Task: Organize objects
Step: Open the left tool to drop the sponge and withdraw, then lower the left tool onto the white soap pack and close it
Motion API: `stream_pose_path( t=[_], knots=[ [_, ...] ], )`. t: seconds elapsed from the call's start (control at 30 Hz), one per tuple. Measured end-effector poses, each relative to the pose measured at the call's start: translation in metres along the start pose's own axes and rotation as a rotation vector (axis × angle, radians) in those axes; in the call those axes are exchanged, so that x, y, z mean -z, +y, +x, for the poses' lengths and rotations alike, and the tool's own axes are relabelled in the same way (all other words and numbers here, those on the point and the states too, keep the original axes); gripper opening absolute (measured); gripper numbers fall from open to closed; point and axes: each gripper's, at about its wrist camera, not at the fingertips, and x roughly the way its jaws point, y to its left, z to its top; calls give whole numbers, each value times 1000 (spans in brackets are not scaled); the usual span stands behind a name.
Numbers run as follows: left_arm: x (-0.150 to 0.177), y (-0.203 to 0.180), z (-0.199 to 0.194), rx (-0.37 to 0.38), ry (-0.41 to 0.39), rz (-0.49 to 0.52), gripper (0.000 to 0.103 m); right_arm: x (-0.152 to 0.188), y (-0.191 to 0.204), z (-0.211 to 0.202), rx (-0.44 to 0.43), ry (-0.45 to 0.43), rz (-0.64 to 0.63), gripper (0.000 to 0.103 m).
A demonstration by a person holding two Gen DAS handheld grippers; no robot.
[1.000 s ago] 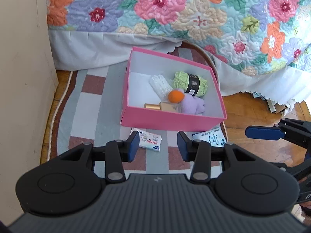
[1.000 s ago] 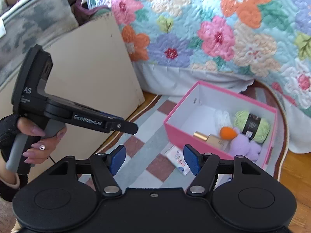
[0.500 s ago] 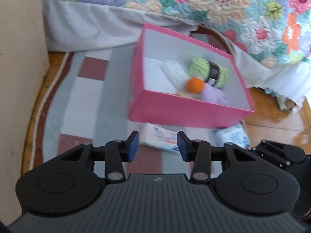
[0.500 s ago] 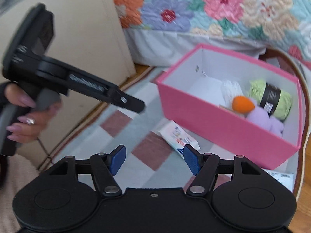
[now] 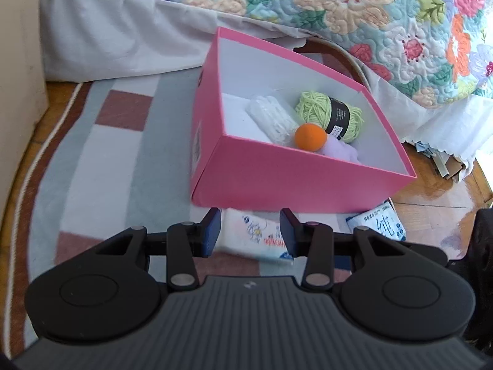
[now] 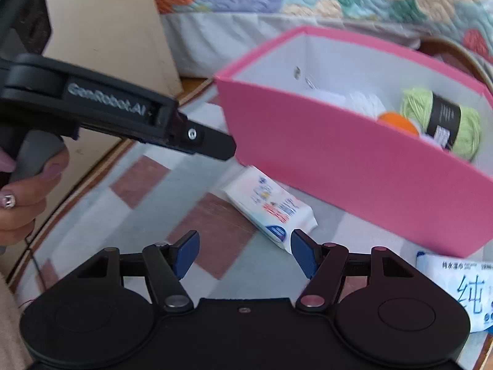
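A white tissue pack (image 5: 255,234) lies on the rug just in front of the pink box (image 5: 277,185). My left gripper (image 5: 250,231) hangs open above it, the pack showing between its blue pads. The right wrist view shows the left gripper (image 6: 222,146) still clear above the tissue pack (image 6: 268,206). My right gripper (image 6: 245,251) is open, low over the rug, with the pack's near end by its right pad. A blue-and-white wipes pack (image 5: 377,226) (image 6: 462,289) lies at the box's right corner. The box holds green yarn (image 5: 329,115), an orange ball (image 5: 310,137), a white mesh bundle (image 5: 271,117) and a lilac plush (image 5: 340,151).
A bed with a floral quilt (image 5: 339,9) and white skirt stands right behind the box. A beige panel (image 6: 101,30) rises on the left. The patchwork rug (image 5: 117,160) lies on a wooden floor (image 5: 437,191), with scrap paper (image 5: 440,163) under the bed's right end. A hand (image 6: 24,191) holds the left gripper.
Both grippers have come down toward the rug, so the box and the two packs look larger and nearer. The jaws of both stand as before.
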Motion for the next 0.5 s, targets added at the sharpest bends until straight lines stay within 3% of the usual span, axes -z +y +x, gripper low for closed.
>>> stream_pose_path(
  t=[0.23, 0.3, 0.43, 0.5],
  knots=[
    [11, 10, 36, -25, 41, -25, 40, 3, -17, 19, 30, 15, 34, 70],
    [15, 13, 41, 0, 48, -51, 40, 3, -19, 22, 28, 17, 37, 70],
    [16, 8, 43, 14, 41, -44, 40, 1, -21, 18, -62, 23, 115, 70],
    [16, 10, 46, 11, 44, -59, 40, -1, -19, 16, -54, 12, 113, 70]
  ],
)
